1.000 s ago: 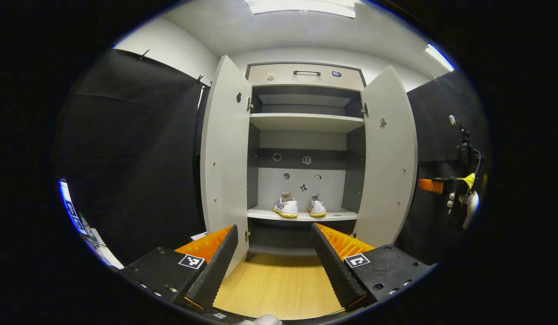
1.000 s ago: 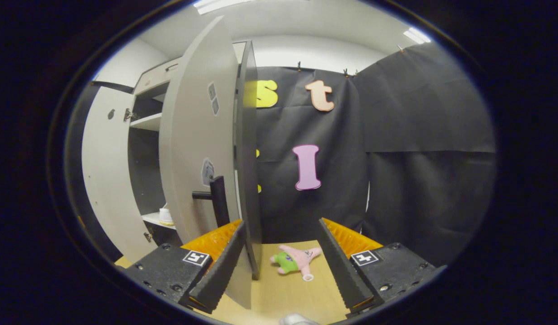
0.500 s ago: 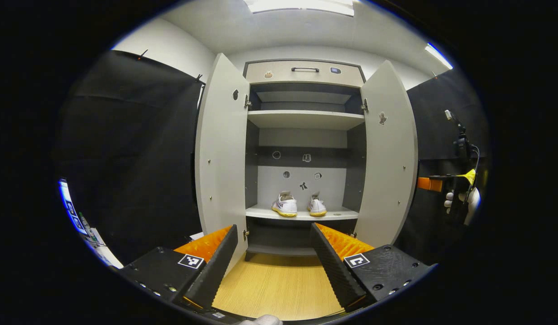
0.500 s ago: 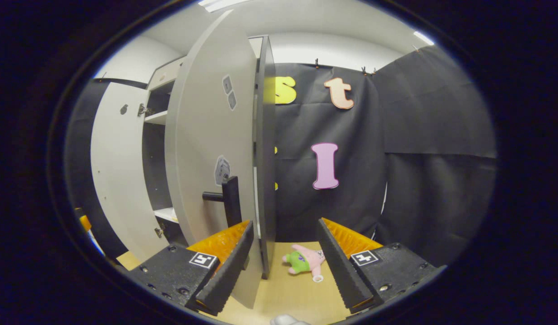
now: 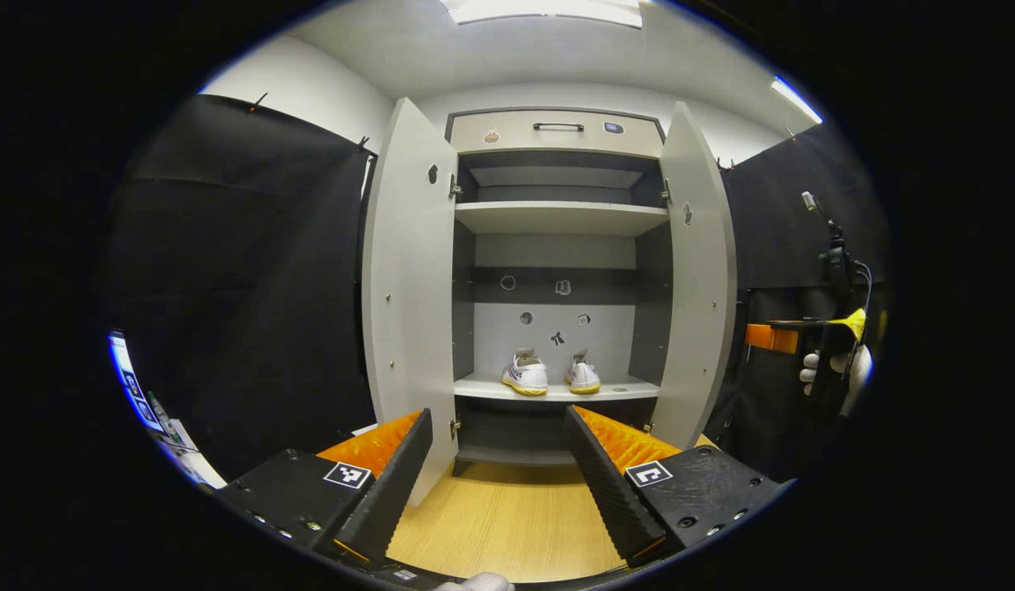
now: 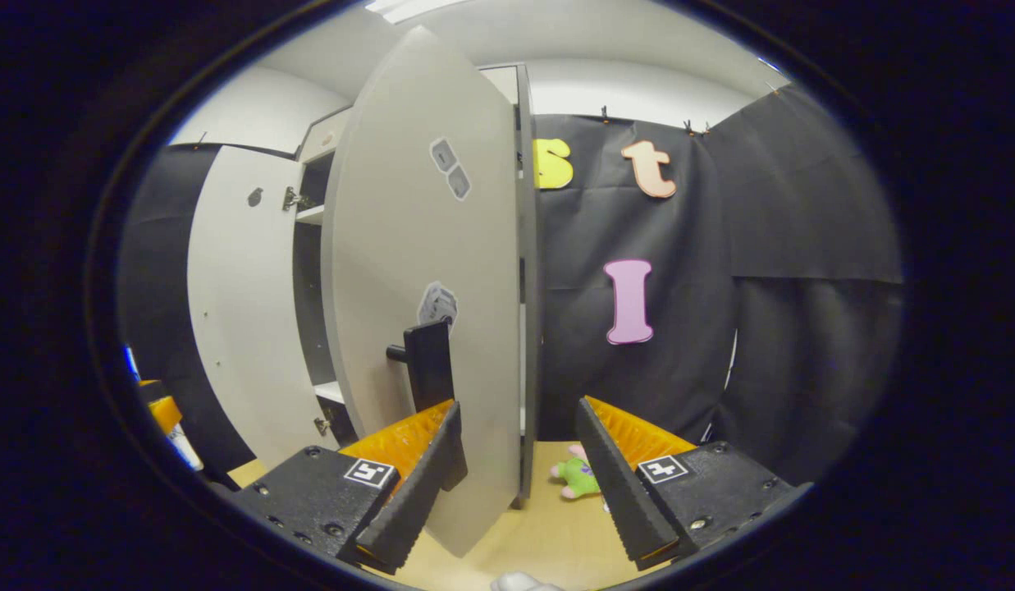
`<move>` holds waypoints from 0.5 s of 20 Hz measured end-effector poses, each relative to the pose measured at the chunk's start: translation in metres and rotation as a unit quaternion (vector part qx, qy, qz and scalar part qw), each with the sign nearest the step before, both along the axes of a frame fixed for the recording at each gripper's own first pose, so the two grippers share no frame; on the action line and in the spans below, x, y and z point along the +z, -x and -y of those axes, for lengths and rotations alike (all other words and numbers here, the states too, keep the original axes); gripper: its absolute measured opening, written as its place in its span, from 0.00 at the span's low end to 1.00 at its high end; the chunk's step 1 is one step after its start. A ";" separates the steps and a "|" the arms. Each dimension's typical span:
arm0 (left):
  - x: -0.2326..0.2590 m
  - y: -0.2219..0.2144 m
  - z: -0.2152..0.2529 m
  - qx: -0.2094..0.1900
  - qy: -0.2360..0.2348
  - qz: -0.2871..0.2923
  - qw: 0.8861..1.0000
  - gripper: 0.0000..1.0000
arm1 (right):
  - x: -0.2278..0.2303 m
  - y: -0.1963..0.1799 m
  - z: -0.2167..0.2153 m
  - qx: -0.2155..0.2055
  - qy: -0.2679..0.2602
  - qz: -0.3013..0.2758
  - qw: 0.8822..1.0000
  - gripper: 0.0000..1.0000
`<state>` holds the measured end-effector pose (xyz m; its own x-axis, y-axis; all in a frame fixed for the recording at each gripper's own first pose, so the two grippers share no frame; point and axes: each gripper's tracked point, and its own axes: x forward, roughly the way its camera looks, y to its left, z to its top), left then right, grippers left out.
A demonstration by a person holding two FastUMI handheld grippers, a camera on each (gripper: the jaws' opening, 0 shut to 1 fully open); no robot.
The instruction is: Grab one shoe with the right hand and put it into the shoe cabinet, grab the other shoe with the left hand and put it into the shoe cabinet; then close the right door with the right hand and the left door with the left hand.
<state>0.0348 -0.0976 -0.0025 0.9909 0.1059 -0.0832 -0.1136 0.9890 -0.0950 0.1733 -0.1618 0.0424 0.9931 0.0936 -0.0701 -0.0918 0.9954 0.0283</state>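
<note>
Left gripper view, left claw point(image 5: 499, 472): its two fingers stand apart with nothing between them, low at 6 o'clock, facing the shoe cabinet point(image 5: 556, 131) from well back.
Left gripper view, shoes point(image 5: 525, 376): both sit side by side on the lower shelf point(image 5: 614, 391), heels toward the camera, at about the centre; the second shoe point(image 5: 583, 377) is just to the 3 o'clock side of the first.
Left gripper view, left door point(image 5: 409, 287): wide open at 9 o'clock of the cabinet opening, untouched.
Left gripper view, right door point(image 5: 694, 279): partly swung in, at 3 o'clock of the opening; the right claw point(image 5: 771, 337) and a gloved hand point(image 5: 831, 369) show beyond it at 3 o'clock.
Right gripper view, right claw point(image 6: 515, 476): fingers apart, gripping nothing; the door's edge runs up from between them, and the left finger looks to lie against the outer face, though contact is hard to confirm.
Right gripper view, handle point(image 6: 429, 369): dark bar on the outer face, at 11 o'clock above the left finger.
Right gripper view, plush toy point(image 6: 577, 476): on the floor point(image 6: 548, 542) beyond the door, no part of the task.
Handling, doors: stiff flat panels, likely light on their hinges; a push on the outer face near the free edge, or on the handle, should swing each shut without any clamping.
Handling, risk: a smooth face may let a finger slide.
</note>
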 end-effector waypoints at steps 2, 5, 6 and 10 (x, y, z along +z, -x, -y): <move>0.000 0.002 -0.006 0.005 0.000 -0.002 1.000 0.96 | 0.000 -0.004 -0.010 0.009 0.001 -0.002 1.000 0.93; 0.000 0.006 -0.012 0.010 0.003 -0.002 1.000 0.97 | 0.000 -0.010 -0.028 0.022 -0.002 0.001 1.000 0.93; 0.001 0.008 -0.014 0.012 0.002 -0.002 1.000 0.96 | 0.000 -0.013 -0.036 0.029 -0.001 0.000 1.000 0.93; 0.001 0.011 -0.019 0.010 -0.002 -0.005 1.000 0.96 | -0.002 -0.028 -0.070 0.067 -0.002 -0.004 0.998 0.93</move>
